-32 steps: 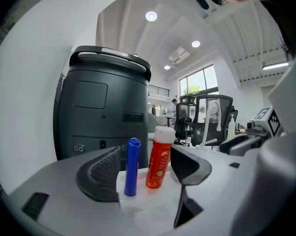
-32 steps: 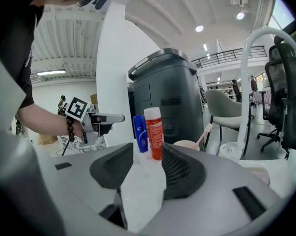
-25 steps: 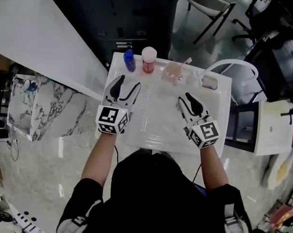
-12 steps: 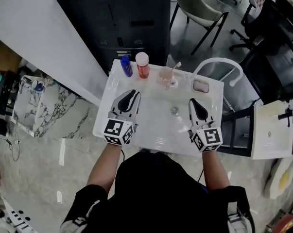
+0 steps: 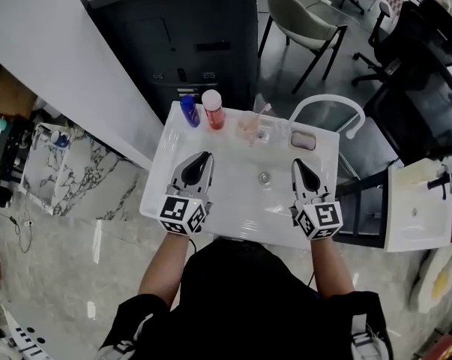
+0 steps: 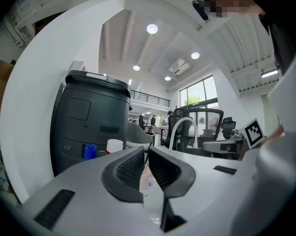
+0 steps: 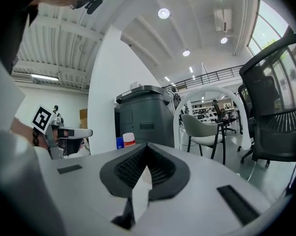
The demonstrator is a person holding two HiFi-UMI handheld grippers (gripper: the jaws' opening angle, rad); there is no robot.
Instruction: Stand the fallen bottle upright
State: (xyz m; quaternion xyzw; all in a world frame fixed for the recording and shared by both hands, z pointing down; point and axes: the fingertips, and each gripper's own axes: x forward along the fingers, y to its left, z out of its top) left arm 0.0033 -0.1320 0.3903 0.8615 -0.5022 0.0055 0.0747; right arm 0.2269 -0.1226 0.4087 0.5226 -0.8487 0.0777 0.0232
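A blue bottle (image 5: pixel 188 111) and a red bottle with a white cap (image 5: pixel 212 109) both stand upright at the back left of the white basin top (image 5: pixel 160 195). I see no bottle lying down. My left gripper (image 5: pixel 205 157) hovers over the near left part. Its jaws are closing to a thin slit with nothing between them. My right gripper (image 5: pixel 295 163) is shut and empty over the near right. In the left gripper view the left gripper (image 6: pixel 146 154) points at the bottles' caps (image 6: pixel 90 151) far ahead. The right gripper (image 7: pixel 147 149) shows pads pressed together.
A clear cup with a toothbrush (image 5: pixel 249 127) and a soap dish (image 5: pixel 303 139) sit along the back edge. The drain (image 5: pixel 264 177) lies between my grippers. A white arched tube (image 5: pixel 324 100) rises at the back right. A dark cabinet (image 5: pixel 188 36) stands behind, a chair (image 5: pixel 300 21) beyond.
Both grippers drew back from the bottles toward the near edge, and their jaws went from wide apart to closed or nearly so. Nothing on the basin top moved.
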